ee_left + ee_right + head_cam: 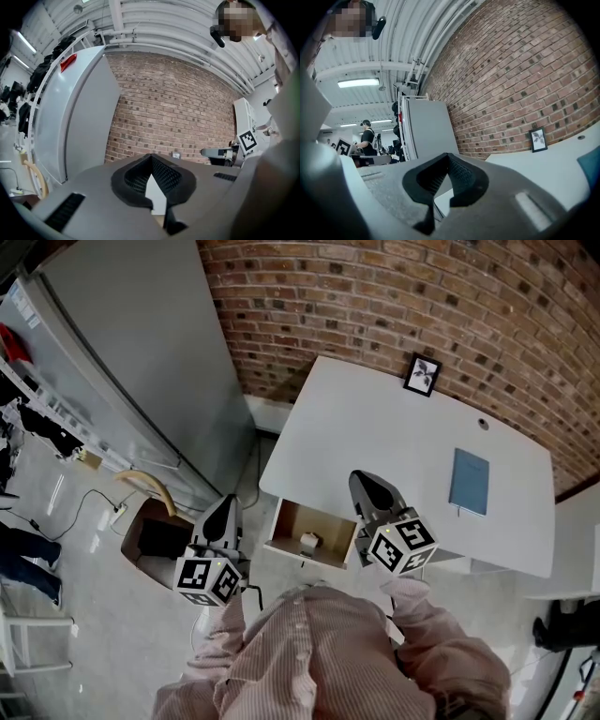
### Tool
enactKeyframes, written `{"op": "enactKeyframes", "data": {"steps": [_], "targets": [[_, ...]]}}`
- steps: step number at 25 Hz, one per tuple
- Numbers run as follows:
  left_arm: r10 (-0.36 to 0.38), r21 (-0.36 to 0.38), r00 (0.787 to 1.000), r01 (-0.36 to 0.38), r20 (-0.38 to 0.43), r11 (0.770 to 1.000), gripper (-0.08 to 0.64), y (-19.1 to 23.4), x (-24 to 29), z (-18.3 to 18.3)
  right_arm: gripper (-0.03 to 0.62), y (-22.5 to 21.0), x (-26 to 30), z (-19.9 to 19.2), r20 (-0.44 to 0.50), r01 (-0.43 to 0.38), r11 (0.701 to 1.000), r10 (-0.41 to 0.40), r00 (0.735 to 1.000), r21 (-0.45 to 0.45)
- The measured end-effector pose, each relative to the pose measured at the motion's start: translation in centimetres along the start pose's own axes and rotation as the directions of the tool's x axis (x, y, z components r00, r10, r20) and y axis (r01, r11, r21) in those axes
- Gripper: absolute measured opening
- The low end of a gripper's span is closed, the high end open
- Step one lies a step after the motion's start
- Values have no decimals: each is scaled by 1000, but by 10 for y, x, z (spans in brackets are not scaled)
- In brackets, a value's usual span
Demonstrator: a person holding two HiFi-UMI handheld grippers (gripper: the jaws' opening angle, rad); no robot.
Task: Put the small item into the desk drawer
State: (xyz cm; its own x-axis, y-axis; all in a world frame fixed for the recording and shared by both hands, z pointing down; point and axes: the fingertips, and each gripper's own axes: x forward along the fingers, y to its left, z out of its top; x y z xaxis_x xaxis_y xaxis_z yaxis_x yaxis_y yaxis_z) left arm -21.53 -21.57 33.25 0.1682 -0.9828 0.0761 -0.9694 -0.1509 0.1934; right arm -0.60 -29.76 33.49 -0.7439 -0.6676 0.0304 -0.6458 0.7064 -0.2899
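Note:
The white desk (375,442) has its drawer (287,523) pulled open at the front. A small pale item (308,541) lies inside it. My left gripper (228,502) hangs left of the drawer, over the floor, shut with nothing in it. My right gripper (362,480) is above the desk's front edge, just right of the drawer, shut and empty too. In the left gripper view the jaws (151,158) meet at their tips and point toward the brick wall. The jaws in the right gripper view (447,157) also touch, over the desk top (543,164).
A blue notebook (468,481) and a small framed picture (423,373) lie on the desk. An open cardboard box (155,538) sits on the floor to the left, beside a tall grey cabinet (131,343). A brick wall (394,296) runs behind the desk.

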Motion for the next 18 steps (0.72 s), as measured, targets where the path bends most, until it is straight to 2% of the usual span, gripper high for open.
{"op": "enactKeyframes", "data": {"steps": [18], "targets": [[26,8,1000,-26,14,1000,0,4,-5,3,6,-2,0,-9,-27,3,1000,-3,1000,-10]]}}
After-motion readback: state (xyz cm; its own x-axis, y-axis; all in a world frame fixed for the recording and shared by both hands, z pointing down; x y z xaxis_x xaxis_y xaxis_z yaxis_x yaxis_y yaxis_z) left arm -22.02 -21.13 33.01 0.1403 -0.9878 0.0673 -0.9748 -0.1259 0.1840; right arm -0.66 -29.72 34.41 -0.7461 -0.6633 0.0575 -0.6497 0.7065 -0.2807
